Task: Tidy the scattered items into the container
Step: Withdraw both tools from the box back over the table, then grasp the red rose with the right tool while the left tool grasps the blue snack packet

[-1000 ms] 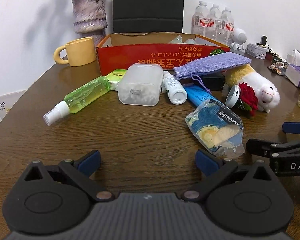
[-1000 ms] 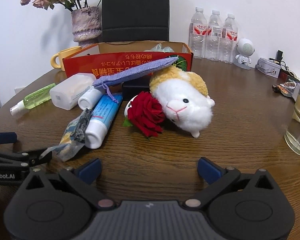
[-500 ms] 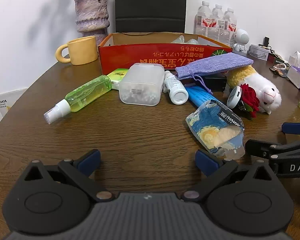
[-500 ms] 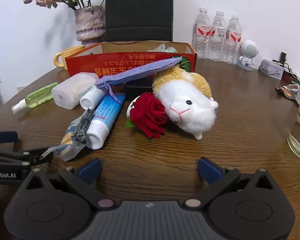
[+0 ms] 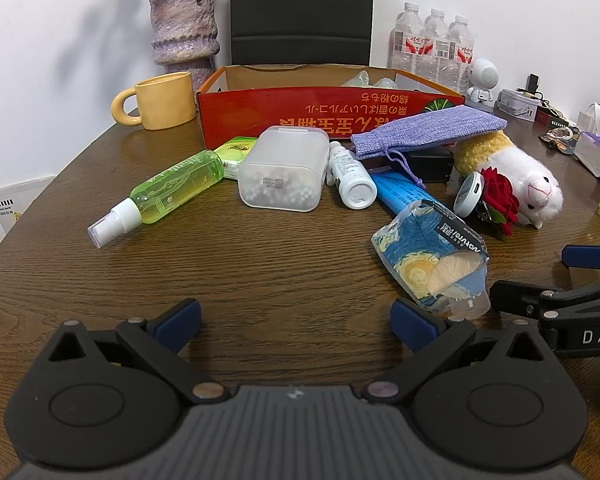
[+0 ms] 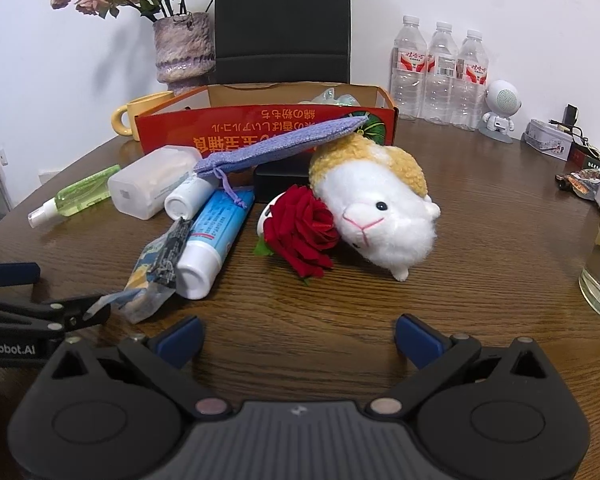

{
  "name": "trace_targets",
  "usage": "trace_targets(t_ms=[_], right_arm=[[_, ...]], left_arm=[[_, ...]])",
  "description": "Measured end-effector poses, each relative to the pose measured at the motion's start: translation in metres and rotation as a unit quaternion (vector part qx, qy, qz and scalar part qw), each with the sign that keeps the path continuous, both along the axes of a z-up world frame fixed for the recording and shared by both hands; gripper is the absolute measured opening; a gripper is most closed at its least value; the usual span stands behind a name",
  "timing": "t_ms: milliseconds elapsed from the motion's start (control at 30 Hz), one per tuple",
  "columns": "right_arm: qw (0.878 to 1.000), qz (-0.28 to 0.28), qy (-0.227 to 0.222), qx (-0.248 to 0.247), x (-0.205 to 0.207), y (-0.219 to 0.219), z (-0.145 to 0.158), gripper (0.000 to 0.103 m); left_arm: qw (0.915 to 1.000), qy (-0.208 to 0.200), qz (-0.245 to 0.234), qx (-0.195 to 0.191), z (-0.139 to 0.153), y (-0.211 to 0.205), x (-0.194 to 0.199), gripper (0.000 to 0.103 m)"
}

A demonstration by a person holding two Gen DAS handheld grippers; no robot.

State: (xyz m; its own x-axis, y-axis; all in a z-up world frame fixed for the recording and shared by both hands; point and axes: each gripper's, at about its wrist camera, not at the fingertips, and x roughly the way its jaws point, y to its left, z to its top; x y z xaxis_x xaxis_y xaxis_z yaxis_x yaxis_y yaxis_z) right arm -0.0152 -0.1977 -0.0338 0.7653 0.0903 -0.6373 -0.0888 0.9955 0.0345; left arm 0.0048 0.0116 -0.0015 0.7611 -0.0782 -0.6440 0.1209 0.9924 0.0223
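blue pouch (image 5: 432,254) — "naturei" | right gripper (image 5: 580,304) — "DAS" | left gripper (image 6: 28,312) — "nRobot.AI"

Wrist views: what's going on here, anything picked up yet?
Nothing is picked up yet. The left hand-held gripper and right hand-held gripper both hover open and empty over the wooden table. The scattered items lie in front of the red cardboard box: green spray bottle, translucent plastic case, small white bottle, blue tube, starry-print packet, purple pouch, red rose and plush toy. The box already holds some clear wrapped items.
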Motion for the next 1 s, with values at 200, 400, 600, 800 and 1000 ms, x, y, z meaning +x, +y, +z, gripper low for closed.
trace_targets(t_ms=[200, 400, 600, 800, 1000], right_arm=[[1.0, -0.002, 0.001, -0.004, 0.0, 0.0, 0.0, 0.103], [1.0, -0.002, 0.001, -0.004, 0.001, 0.001, 0.0, 0.103], [1.0, -0.002, 0.001, -0.004, 0.001, 0.002, -0.001, 0.103], [1.0, -0.004, -0.002, 0.003, 0.0, -0.001, 0.0, 0.103], [0.998, 0.007, -0.003, 0.066, 0.017, -0.018, 0.008, 0.08]], left_arm=[[1.0, 0.0, 0.0, 0.0, 0.0, 0.0, 0.0, 0.103], [1.0, 0.0, 0.0, -0.001, 0.0, 0.001, 0.0, 0.103], [1.0, 0.0, 0.0, -0.001, 0.0, 0.0, 0.0, 0.103], [0.9997, -0.012, -0.018, -0.004, 0.005, -0.002, -0.006, 0.103], [0.9967, -0.047, -0.063, -0.018, 0.017, -0.019, -0.008, 0.103]])
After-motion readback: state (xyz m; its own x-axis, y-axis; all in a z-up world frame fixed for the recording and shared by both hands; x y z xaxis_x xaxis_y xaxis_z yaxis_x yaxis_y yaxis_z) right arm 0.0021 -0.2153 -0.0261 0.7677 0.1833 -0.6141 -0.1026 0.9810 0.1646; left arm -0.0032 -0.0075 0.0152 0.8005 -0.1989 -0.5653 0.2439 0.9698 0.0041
